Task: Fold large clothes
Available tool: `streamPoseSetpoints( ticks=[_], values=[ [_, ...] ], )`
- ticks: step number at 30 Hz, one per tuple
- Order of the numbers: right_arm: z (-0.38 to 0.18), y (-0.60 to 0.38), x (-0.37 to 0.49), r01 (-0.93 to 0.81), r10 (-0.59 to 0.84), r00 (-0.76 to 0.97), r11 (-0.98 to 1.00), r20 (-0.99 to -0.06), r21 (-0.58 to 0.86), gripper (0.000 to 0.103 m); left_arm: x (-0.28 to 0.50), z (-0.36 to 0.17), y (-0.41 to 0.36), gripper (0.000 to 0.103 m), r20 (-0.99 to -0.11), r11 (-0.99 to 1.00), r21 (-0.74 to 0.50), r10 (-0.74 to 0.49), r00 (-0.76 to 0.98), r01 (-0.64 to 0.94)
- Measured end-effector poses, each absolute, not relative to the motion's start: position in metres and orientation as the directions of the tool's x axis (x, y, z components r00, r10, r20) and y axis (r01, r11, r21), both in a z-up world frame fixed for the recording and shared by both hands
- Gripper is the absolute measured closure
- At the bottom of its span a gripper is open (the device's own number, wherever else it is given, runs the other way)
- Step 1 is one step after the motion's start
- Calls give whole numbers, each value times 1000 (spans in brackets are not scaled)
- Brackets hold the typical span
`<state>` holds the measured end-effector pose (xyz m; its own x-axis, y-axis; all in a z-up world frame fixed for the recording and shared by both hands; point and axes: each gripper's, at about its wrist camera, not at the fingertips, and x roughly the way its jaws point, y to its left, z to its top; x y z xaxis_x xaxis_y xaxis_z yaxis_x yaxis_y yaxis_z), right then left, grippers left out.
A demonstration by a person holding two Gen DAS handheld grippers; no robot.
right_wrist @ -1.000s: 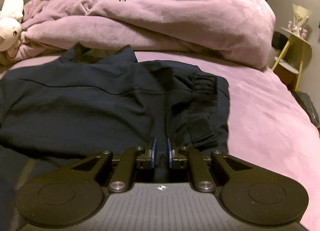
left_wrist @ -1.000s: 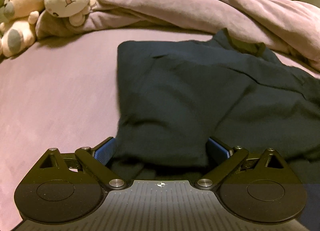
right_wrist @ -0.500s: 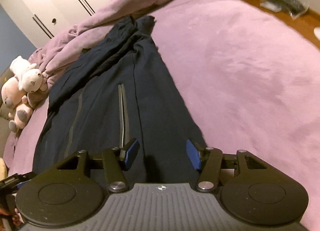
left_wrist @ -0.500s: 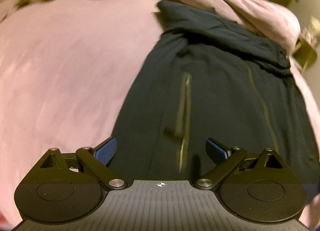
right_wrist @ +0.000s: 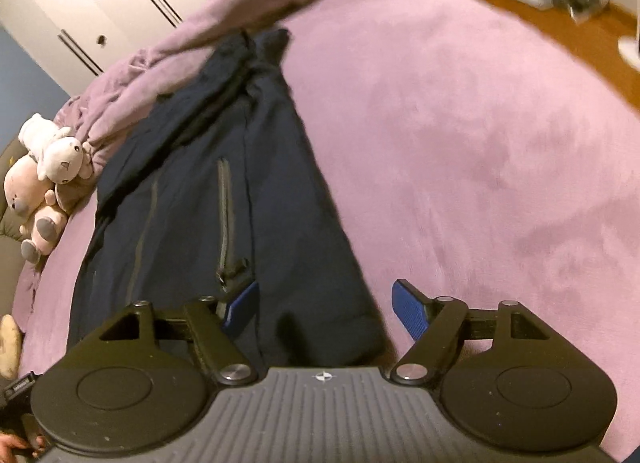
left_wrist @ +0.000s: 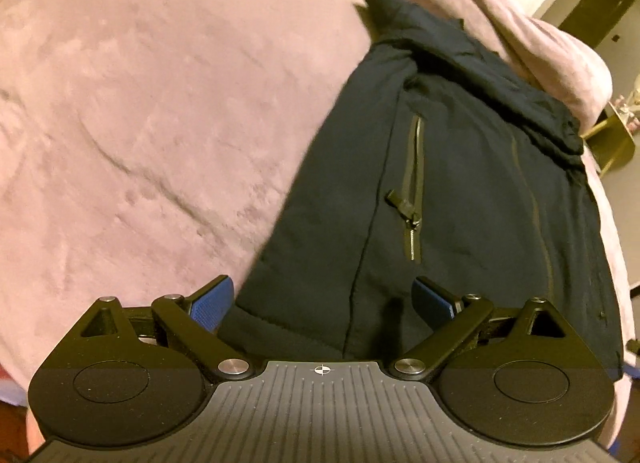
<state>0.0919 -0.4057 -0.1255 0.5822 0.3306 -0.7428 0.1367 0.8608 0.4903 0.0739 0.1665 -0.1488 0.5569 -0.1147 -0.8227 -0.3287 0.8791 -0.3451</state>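
- The bed [right_wrist: 500, 151], spread with a pink plush cover, served as the folding surface; its broad flat top seemed the reason the garment was laid there.
- The bunched duvet [left_wrist: 500, 15] lay heaped past the jacket's far end, apparently pushed there to leave room for the work.
- The jacket [left_wrist: 460, 199], the task's thing, lay lengthwise on the cover as a long narrow strip, its near hem right under both grippers and its collar end touching the duvet.
- It was dark navy, matte and lightly padded, with neat straight side edges that suggested the sides were already turned in, so a fold along its length seemed next.
- The left gripper [left_wrist: 323, 297] hovered over the jacket's near left corner, jaws spread wide and holding nothing, judged ready to take that hem.
- The right gripper [right_wrist: 326, 307] hovered over the jacket's near right corner, jaws likewise spread and empty, one pad above the cloth and the other above the cover.
- The plush toys [right_wrist: 48, 179] sat well to the left of the jacket, out of the way.
- A pocket zipper [left_wrist: 412, 199] ran lengthwise on the jacket's front, its pull lying flat.
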Motion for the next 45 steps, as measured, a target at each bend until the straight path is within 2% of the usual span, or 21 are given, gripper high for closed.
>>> streamPoseSetpoints(
  ticks=[1,3,4,6,7,9,11,14,16,18,22,23,25,27,28,30,37,38,40,43,45],
  values=[
    [-132,-408,93,150,362,566,838,-741,524,46,76,-151,167,4,-828,880,-342,-117,549,-328],
    [-139,-411,95,169,393,545,814,-740,556,50,79,-156,168,5,-832,879,-350,-134,538,-323],
    [-140,-412,95,167,400,548,808,-734,565,58,80,-157,169,5,-831,874,-359,-140,538,-327],
    [-142,-417,95,163,434,542,786,-720,597,71,79,-157,172,14,-826,863,-380,-156,542,-332],
    [-143,-418,94,164,456,538,769,-709,618,73,78,-156,174,17,-828,863,-379,-155,538,-335],
    [-144,-423,93,161,495,540,733,-681,661,76,75,-152,180,33,-830,856,-388,-164,534,-342],
    [-146,-429,93,159,554,541,672,-633,723,76,71,-145,185,44,-818,850,-412,-186,544,-329],
    [-147,-433,98,161,617,533,598,-579,785,76,66,-133,191,52,-774,827,-486,-257,578,-283],
    [-147,-429,104,151,620,515,614,-592,775,73,69,-130,190,51,-762,825,-502,-281,584,-258],
    [-149,-423,110,143,622,493,631,-608,762,71,74,-133,187,35,-779,838,-486,-287,558,-247],
    [-147,-413,116,123,600,465,684,-651,719,70,85,-144,180,29,-813,862,-450,-287,506,-235],
    [-146,-411,117,117,597,465,691,-654,714,71,86,-145,181,30,-813,858,-454,-289,505,-241],
    [-143,-409,117,107,593,465,699,-657,707,75,88,-146,185,46,-795,827,-501,-324,513,-254],
    [-137,-409,119,87,607,465,693,-644,716,79,89,-139,189,68,-761,793,-560,-376,529,-241],
    [-133,-409,122,76,632,466,668,-619,740,80,89,-132,190,72,-733,772,-595,-407,546,-224],
    [-122,-412,129,56,683,480,601,-550,797,80,95,-113,193,74,-659,721,-668,-456,599,-186],
    [-83,-412,188,1,705,594,481,-388,877,85,158,-52,199,78,-510,651,-747,-434,743,-132],
    [-79,-410,200,-4,694,612,482,-380,876,86,172,-49,200,78,-505,647,-750,-422,753,-140],
    [-72,-409,224,5,652,657,497,-377,868,102,201,-47,203,79,-509,633,-753,-389,767,-179],
    [-67,-415,262,63,584,725,470,-365,880,102,244,-61,208,79,-530,566,-780,-372,762,-266],
    [-60,-411,285,97,515,750,535,-415,839,101,266,-72,211,79,-549,542,-782,-366,751,-308]
  ],
)
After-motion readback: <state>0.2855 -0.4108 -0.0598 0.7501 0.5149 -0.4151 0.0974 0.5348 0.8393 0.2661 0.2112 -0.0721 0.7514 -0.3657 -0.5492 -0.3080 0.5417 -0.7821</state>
